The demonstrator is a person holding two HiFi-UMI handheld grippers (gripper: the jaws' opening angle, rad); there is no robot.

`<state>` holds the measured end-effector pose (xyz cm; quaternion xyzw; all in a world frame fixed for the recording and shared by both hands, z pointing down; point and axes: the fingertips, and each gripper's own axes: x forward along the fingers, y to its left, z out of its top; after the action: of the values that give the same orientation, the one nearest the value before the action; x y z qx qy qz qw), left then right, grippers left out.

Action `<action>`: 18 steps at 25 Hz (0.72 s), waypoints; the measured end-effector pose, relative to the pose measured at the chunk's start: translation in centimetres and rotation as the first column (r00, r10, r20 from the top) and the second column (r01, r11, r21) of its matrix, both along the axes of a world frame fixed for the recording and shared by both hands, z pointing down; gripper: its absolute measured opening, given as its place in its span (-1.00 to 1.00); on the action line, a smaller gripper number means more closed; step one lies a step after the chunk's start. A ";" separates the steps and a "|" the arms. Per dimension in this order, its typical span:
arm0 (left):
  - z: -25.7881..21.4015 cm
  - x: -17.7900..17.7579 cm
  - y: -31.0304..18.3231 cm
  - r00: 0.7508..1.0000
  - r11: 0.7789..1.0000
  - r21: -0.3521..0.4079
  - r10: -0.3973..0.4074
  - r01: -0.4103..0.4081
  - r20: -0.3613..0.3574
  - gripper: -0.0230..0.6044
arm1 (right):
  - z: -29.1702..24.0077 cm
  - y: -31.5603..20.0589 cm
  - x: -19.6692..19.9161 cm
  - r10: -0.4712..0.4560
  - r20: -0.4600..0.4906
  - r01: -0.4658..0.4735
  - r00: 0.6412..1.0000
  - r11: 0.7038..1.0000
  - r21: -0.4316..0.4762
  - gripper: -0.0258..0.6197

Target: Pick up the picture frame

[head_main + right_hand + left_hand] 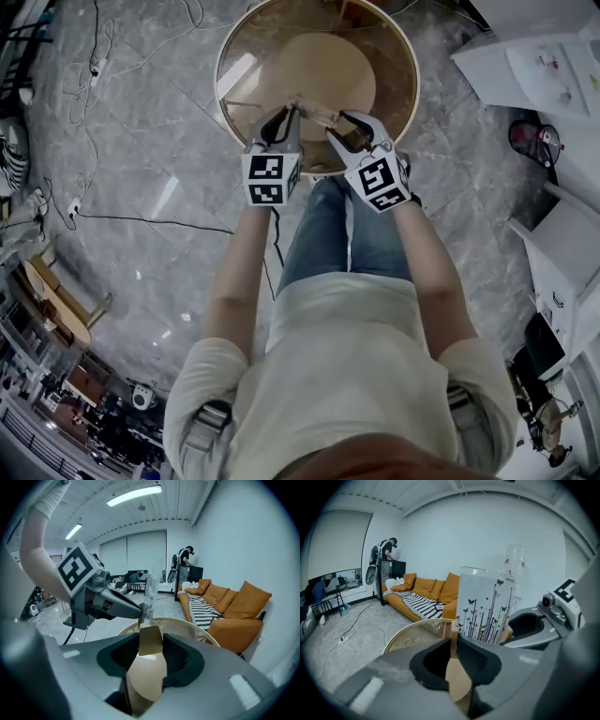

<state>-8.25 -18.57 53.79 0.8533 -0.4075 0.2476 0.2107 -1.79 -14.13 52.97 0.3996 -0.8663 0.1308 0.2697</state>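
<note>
The picture frame (pixel 483 605) is a clear upright panel printed with black stems and butterflies, on a light wooden base. In the head view it shows edge-on (pixel 315 112), held in the air above the round glass table (pixel 234 58). My left gripper (pixel 284 114) is shut on the frame's wooden left end (pixel 453 626). My right gripper (pixel 345 125) is shut on the wooden right end (pixel 151 640). From the right gripper view the panel is a thin sliver (pixel 150 592), with the left gripper (pixel 110 603) beyond it. The left gripper view shows the right gripper (pixel 536 626) beside the panel.
The table has a wooden rim and a round wooden base under the glass. An orange sofa (pixel 427 588) with a striped blanket stands behind it. Cables (pixel 94 67) trail over the marble floor at left. White cabinets (pixel 536 66) stand at right. A person (pixel 387 550) stands far back.
</note>
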 end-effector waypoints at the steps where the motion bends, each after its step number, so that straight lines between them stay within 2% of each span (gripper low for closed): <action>1: -0.7 -0.2 0.4 1.000 1.000 0.003 -0.003 0.003 -0.003 -0.79 | -0.8 0.4 -0.1 -0.001 -0.003 0.001 1.000 1.000 0.006 -0.43; 9: -6.9 -1.2 2.4 0.999 0.999 0.036 -0.036 0.038 -0.040 -0.79 | -6.7 2.4 -1.1 -0.012 -0.016 0.013 1.000 0.998 0.060 -0.43; 18: -12.2 -2.3 4.9 0.994 0.997 0.035 -0.070 0.073 -0.083 -0.79 | -12.6 4.8 -2.1 -0.049 -0.023 0.051 0.999 0.993 0.110 -0.42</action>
<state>-10.60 -13.70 41.60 0.8514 -0.4337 0.1972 0.2195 -3.88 -9.36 40.38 0.3933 -0.8792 0.0719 0.2591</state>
